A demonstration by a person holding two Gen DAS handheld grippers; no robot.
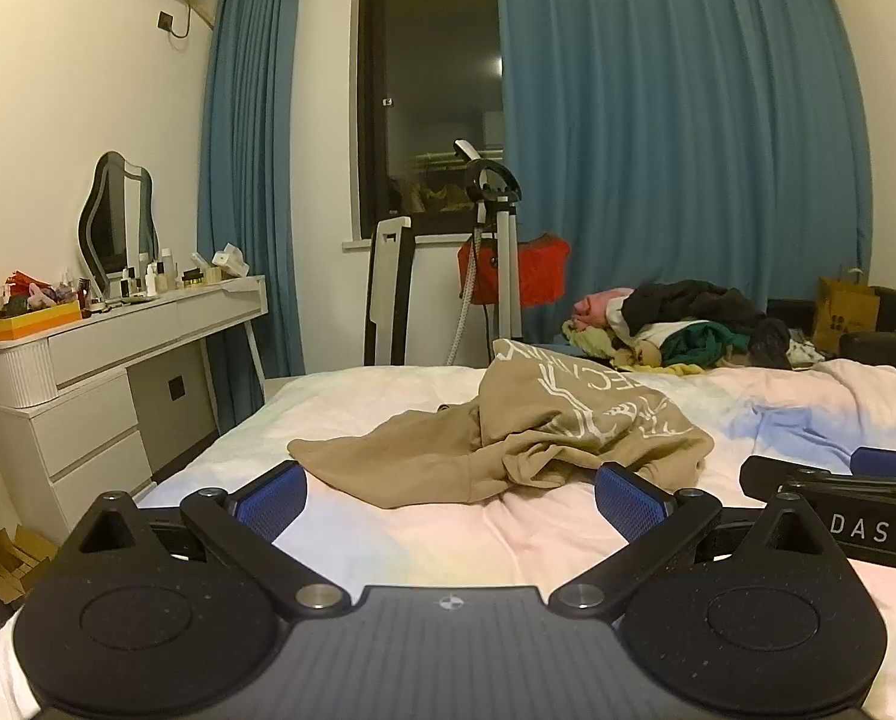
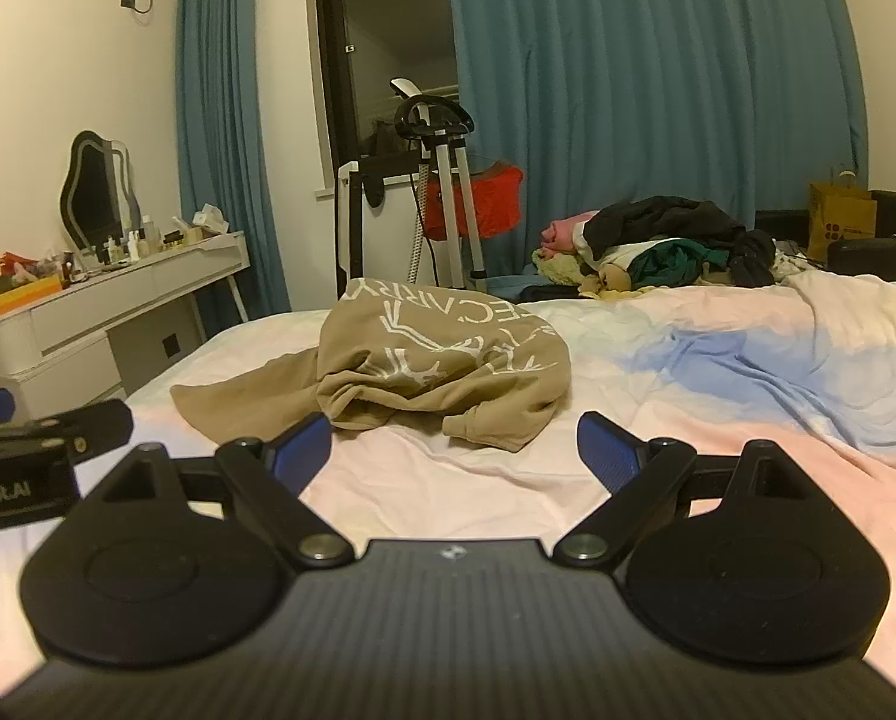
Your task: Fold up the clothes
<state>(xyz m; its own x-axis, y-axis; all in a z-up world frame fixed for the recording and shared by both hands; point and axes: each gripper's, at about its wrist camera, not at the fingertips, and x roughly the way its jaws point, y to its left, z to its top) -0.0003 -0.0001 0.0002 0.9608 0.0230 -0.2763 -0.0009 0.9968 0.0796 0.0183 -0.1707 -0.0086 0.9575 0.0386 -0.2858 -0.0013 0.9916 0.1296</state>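
A tan sweatshirt with white lettering lies crumpled on the pastel bedsheet, one part stretched out flat to the left. In the left wrist view my left gripper hovers just short of it, open, with nothing between its blue pads. The right gripper's body shows at the right edge there. In the right wrist view the same sweatshirt sits ahead of my right gripper, which is also open and empty. The left gripper's body shows at the left edge there.
A heap of mixed clothes is piled at the bed's far side. A white dressing table with a mirror and bottles stands left of the bed. A garment steamer stand, blue curtains and a yellow paper bag are behind.
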